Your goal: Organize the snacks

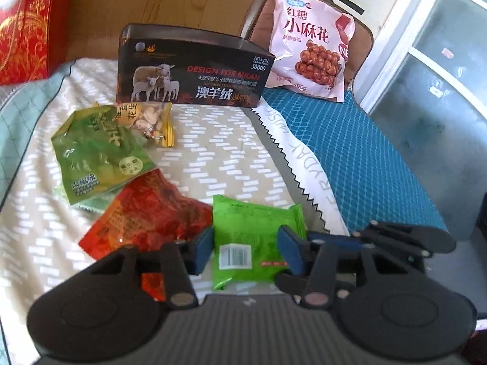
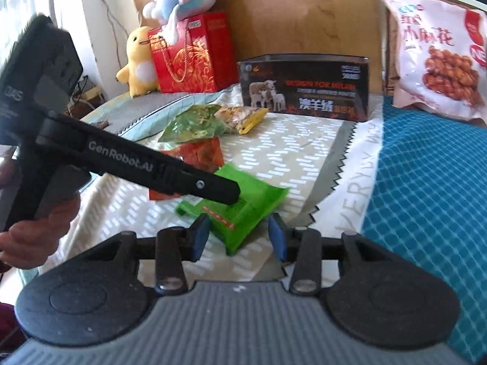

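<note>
A bright green snack packet (image 1: 249, 228) (image 2: 252, 203) lies flat on the patterned cloth (image 1: 213, 152). My left gripper (image 1: 246, 251) is open, with one blue pad on each side of the packet; I cannot tell whether either pad touches it. In the right wrist view the left gripper's black finger (image 2: 225, 190) reaches over the packet from the left. My right gripper (image 2: 239, 238) is open, and the packet's near corner lies between its pads. A red packet (image 1: 146, 219) lies just left of the green one. Farther back are a green bag (image 1: 97, 158) and a yellow peanut packet (image 1: 152, 121).
A black box with sheep on it (image 1: 194, 70) stands at the back. A large pink bag (image 1: 310, 42) leans on a chair behind a teal mat (image 1: 350, 152). At the back left are a red gift bag (image 2: 188, 54) and plush toys (image 2: 137, 60). A hand (image 2: 36, 234) holds the left gripper.
</note>
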`<state>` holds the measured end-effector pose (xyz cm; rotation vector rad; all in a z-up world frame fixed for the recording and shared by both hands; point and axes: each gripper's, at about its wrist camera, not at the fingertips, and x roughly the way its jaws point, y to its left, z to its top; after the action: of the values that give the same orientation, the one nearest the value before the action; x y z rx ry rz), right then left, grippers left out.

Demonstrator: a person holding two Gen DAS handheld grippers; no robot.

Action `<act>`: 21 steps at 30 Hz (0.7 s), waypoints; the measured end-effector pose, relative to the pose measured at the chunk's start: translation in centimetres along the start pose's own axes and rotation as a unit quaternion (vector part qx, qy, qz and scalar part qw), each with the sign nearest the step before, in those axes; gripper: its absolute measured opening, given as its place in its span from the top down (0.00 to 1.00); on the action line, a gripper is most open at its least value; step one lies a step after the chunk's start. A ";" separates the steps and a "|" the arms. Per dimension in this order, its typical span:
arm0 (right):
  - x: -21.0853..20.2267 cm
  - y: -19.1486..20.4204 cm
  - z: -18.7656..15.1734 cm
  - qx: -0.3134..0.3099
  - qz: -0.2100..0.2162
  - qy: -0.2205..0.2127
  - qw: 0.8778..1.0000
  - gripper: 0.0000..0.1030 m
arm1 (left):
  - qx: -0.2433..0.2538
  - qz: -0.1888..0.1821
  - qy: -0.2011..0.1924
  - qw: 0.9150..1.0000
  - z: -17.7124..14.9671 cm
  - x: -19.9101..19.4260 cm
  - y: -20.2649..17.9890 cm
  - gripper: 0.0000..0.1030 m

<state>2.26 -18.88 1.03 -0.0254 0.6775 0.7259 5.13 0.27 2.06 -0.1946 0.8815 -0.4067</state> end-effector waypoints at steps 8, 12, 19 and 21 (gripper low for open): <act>-2.7 0.0 -1.7 0.020 0.090 0.038 0.995 0.65 | 0.004 -0.036 0.031 0.999 -3.5 -2.3 -1.1 0.58; -4.6 0.9 -2.9 0.006 0.138 0.064 0.988 0.65 | 0.014 -0.057 0.048 0.997 -5.8 -4.2 -1.7 0.57; -5.0 2.6 -3.1 -0.021 0.121 0.072 0.990 0.57 | -0.026 -0.056 0.051 0.997 -5.7 -5.3 -0.1 0.50; -4.7 2.9 -3.3 -0.029 0.118 0.072 0.990 0.55 | -0.017 -0.055 0.050 0.997 -5.8 -5.2 -0.3 0.54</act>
<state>-4.02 -20.36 1.73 -0.0517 0.8059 0.9774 -2.40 2.19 2.23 -0.2565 0.9792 -0.5079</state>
